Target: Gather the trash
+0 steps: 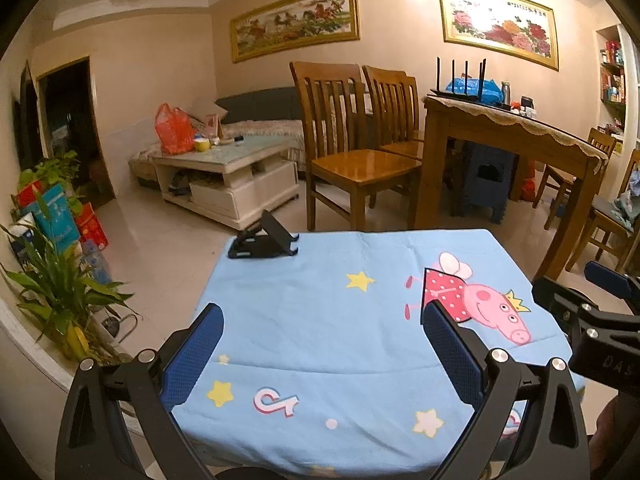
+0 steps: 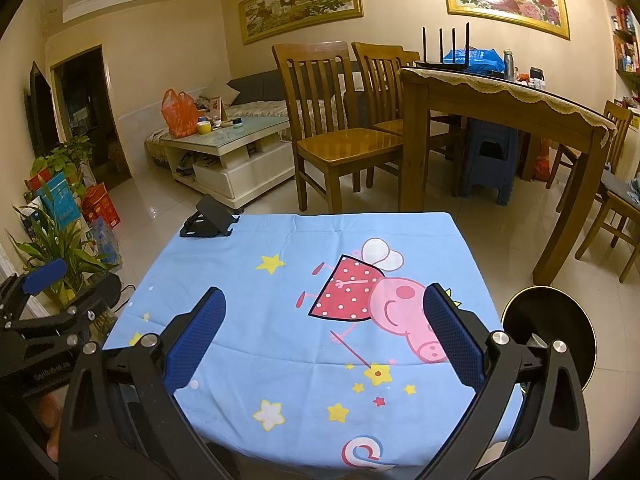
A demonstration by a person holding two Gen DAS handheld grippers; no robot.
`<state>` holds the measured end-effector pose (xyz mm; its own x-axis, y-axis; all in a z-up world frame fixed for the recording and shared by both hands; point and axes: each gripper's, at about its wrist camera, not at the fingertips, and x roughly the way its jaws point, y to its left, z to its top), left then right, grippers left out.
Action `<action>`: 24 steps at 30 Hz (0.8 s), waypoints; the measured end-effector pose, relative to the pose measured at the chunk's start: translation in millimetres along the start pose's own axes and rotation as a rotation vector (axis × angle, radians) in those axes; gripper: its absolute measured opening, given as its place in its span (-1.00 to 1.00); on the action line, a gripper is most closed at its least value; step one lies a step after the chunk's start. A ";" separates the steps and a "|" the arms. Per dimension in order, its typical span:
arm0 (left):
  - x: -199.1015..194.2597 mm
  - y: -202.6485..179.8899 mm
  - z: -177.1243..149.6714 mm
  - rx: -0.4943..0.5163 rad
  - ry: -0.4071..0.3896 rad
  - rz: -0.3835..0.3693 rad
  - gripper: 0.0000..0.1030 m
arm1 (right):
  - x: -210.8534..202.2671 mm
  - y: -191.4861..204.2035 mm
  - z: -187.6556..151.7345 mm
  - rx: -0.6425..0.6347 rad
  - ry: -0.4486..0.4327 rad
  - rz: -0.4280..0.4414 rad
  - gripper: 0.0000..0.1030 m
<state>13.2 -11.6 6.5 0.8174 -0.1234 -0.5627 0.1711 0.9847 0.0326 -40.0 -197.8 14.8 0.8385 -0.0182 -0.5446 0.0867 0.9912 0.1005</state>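
One black phone stand [image 1: 262, 240] sits ahead of two hand-held grippers; beyond stand two framed paintings [image 1: 294, 22] and one orange bag [image 1: 174, 128].

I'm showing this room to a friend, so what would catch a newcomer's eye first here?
First, the light blue cartoon-pig tablecloth spread over the small table in the foreground, with a black folding phone stand at its far left corner. Both the left hand-held gripper and the right hand-held gripper hang open above it, holding nothing. Behind stand glossy wooden dining chairs.
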 end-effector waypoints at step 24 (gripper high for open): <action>-1.9 8.5 -2.0 -0.019 -0.021 0.029 0.87 | 7.6 3.5 -3.5 0.014 0.036 0.010 0.89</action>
<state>12.0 -2.7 6.2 0.8332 -0.0970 -0.5444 0.1370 0.9900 0.0333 -35.2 -194.0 8.1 0.8193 -0.0037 -0.5733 0.0866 0.9893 0.1175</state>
